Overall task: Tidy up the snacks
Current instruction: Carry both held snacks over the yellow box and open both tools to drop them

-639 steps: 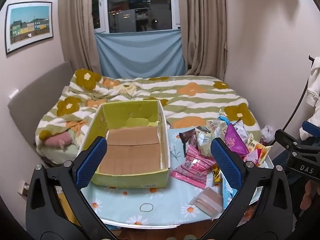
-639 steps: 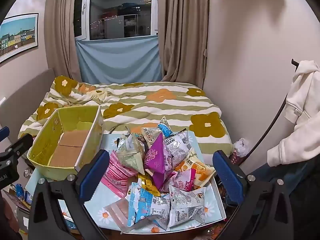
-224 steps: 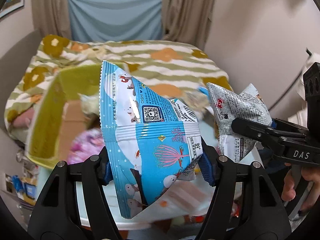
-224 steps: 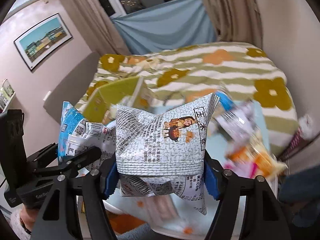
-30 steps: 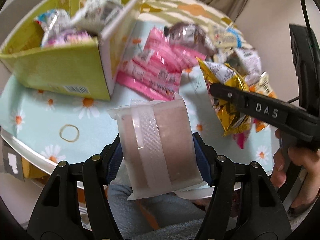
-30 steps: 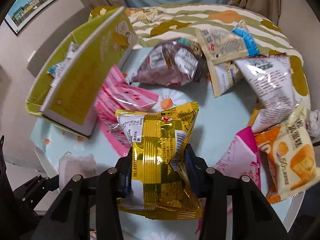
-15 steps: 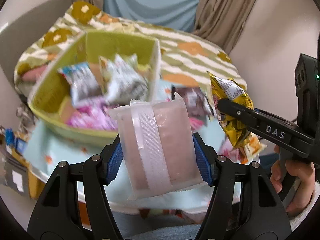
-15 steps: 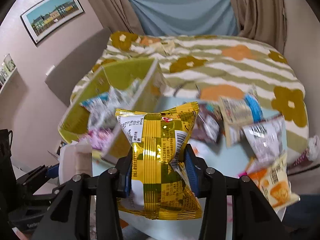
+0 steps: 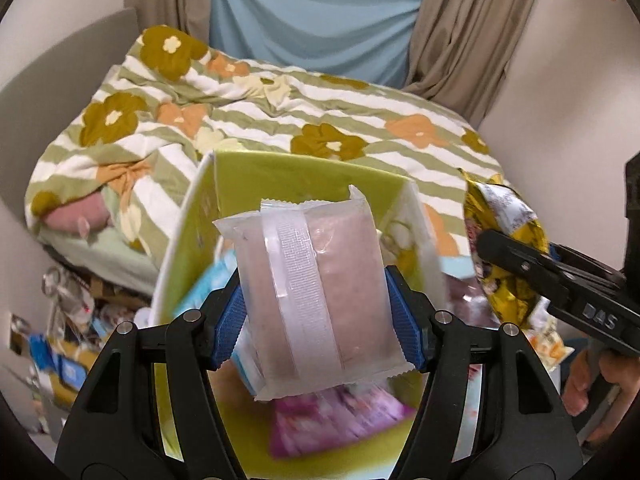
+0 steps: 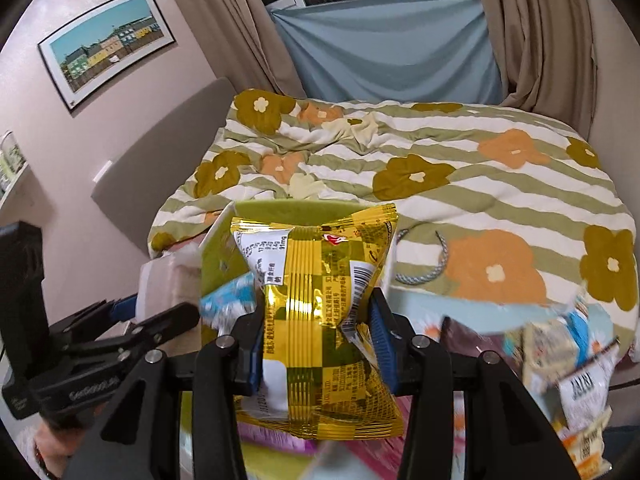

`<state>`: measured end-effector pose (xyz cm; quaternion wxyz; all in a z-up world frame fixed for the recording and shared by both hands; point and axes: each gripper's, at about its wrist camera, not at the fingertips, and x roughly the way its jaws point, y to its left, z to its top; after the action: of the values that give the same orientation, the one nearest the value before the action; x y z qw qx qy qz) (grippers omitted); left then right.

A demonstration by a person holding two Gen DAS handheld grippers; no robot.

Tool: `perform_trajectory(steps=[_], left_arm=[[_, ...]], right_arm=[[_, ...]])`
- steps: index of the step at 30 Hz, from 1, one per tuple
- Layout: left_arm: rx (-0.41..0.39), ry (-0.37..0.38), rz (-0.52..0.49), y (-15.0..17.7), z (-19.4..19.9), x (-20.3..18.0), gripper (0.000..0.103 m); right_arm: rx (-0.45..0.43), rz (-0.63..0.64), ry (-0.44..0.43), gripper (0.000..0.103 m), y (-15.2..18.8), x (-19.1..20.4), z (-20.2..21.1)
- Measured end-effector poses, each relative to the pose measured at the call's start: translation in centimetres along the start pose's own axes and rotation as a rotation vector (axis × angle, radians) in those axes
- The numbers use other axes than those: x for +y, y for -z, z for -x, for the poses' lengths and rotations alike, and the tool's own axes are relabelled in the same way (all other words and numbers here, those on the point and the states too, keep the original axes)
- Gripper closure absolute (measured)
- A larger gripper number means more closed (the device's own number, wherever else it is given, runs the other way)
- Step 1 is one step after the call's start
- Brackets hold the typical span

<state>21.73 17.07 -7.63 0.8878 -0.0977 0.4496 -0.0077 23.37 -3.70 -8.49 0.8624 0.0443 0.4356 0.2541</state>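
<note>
My left gripper (image 9: 316,322) is shut on a clear packet with a pinkish-brown cake (image 9: 316,300) and holds it over the yellow-green box (image 9: 280,180). The box holds a pink packet (image 9: 340,420) and a blue-white packet (image 9: 212,280). My right gripper (image 10: 320,344) is shut on a gold-yellow snack bag (image 10: 320,320), held at the box's right side; the bag also shows in the left wrist view (image 9: 504,248). The box (image 10: 216,256) sits behind the bag in the right wrist view.
Several loose snack packets (image 10: 572,364) lie on the light-blue daisy table at the right. A bed with a striped flower quilt (image 10: 440,168) lies behind the table. Clutter sits on the floor at the left (image 9: 60,340).
Both grippers have moved forward and over the box with their packets still held. The box now lies right under the left gripper.
</note>
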Motion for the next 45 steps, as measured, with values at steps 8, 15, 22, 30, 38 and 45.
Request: perform_trajectory(steps=[8,15,22,30,38,45], left_arm=[[0.117,0.027,-0.038,-3.2,-9.2,3.6,0.039],[0.125,0.039,-0.092,-2.8,-10.0,3.8,0.0],[0.093,0.009,-0.106,-1.3,-7.3,3.7,0.0],[0.063,-0.037,-0.051,0.3,-4.0,4.3,0.0],[0.08,-0.097,-0.038,0.8,-4.4,5.8,0.0],[0.097,-0.113,-0.02,1.4,-4.6,6.6,0.0]], right_arm=[[0.064,-0.065,0.052,0.062,-1.7,0.3,-6.5],[0.08,-0.092,0.086,0.062,-1.6,0.6,-7.8],[0.084,-0.063,0.107,0.062,-1.4,1.6,-7.5],[0.089,-0.011,0.053,0.062,-2.9,3.2,-7.5],[0.137,0.036,-0.018,0.062,-4.6,5.5,-11.8],[0.139,0.024,-0.053,0.001,-4.6,5.8,-13.5]])
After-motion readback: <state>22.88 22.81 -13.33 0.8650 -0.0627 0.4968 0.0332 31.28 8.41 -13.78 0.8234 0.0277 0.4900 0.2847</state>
